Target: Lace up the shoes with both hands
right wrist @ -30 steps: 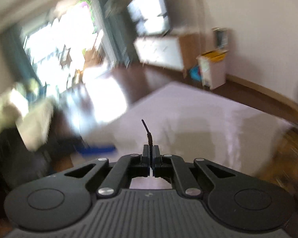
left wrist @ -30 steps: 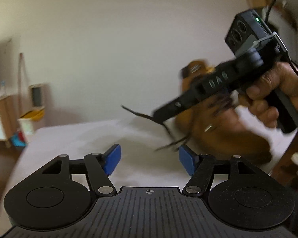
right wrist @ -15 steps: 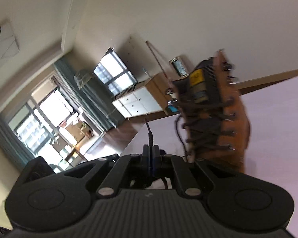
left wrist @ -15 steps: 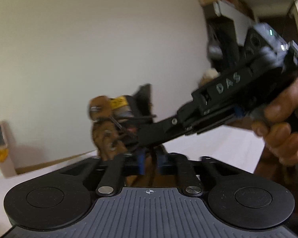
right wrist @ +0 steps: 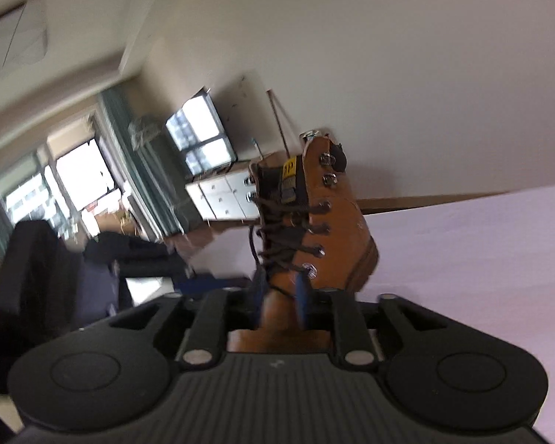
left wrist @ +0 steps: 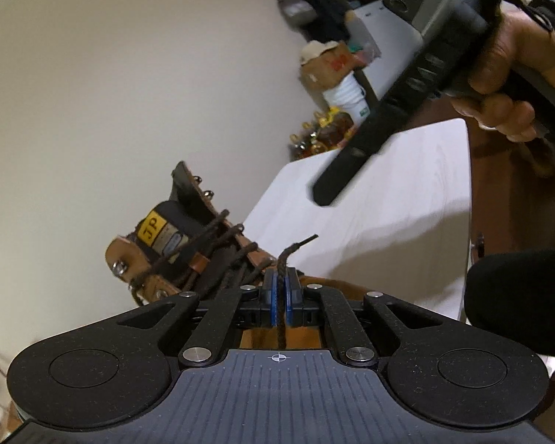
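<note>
A tan lace-up boot (left wrist: pixel 129 259) with dark brown laces and a yellow tongue label stands on the white table (left wrist: pixel 388 214). My left gripper (left wrist: pixel 280 288) is shut on a dark lace end (left wrist: pixel 285 259), whose tip pokes out past the blue pads. In the right wrist view the boot (right wrist: pixel 336 218) fills the middle. My right gripper (right wrist: pixel 279 294) is just in front of it with its jaws opening. No lace shows between its blue pads (right wrist: pixel 302 292), only the boot's leather behind the gap. A hand (left wrist: pixel 499 81) holds that gripper at the upper right of the left wrist view.
A cardboard box (left wrist: pixel 329 63), a white bucket (left wrist: pixel 346 94) and bottles (left wrist: pixel 322 135) stand beyond the table's far corner. White drawers (right wrist: pixel 222 196), bright windows (right wrist: pixel 85 177) and a dark chair (right wrist: pixel 37 270) lie to the left. A dark sleeve (left wrist: pixel 521 296) is at the right.
The left gripper went from open to shut on the lace end and rolled. The right gripper swung toward the boot, released the lace end it was pinching, and its jaws parted.
</note>
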`<state>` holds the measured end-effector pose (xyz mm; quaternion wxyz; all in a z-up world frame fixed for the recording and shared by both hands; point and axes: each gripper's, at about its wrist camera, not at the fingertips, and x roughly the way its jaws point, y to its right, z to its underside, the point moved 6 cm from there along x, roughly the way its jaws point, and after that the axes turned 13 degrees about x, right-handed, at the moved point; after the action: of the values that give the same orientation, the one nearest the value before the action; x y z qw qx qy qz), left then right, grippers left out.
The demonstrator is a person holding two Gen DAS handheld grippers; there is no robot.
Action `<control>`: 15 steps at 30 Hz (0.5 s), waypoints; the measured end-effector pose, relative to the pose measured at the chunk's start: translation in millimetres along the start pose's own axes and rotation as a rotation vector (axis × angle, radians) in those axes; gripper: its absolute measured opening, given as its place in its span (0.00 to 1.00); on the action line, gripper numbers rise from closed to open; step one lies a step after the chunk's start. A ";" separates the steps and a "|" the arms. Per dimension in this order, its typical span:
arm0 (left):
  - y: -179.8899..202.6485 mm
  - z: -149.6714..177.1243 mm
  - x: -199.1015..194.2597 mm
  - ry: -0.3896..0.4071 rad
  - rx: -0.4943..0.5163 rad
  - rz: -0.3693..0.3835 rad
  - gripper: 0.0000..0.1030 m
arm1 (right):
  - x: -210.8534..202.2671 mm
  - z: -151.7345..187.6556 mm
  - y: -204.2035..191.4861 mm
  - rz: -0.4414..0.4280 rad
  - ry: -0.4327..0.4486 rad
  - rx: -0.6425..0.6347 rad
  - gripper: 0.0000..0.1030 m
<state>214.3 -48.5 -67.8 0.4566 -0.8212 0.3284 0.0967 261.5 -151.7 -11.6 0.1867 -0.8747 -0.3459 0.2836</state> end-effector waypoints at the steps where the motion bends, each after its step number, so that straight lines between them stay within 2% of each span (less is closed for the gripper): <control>1: -3.5 -0.6 -0.7 0.009 -0.013 0.017 0.04 | -2.6 2.3 1.4 0.000 -0.008 -0.027 0.33; 4: -10.6 -4.0 -4.8 0.034 -0.057 0.046 0.04 | -7.5 5.3 3.1 -0.017 -0.017 -0.071 0.33; 8: -20.1 -9.4 -9.2 0.073 -0.118 0.078 0.04 | -4.8 1.3 5.7 -0.096 -0.006 -0.064 0.36; 15: -27.5 -13.3 -6.1 0.081 -0.136 0.086 0.05 | -2.8 -7.5 10.2 -0.263 0.039 0.010 0.35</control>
<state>225.1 -46.5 -38.6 0.3815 -0.8387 0.3742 0.1052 269.6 -161.7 -10.1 0.2333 -0.8262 -0.4525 0.2413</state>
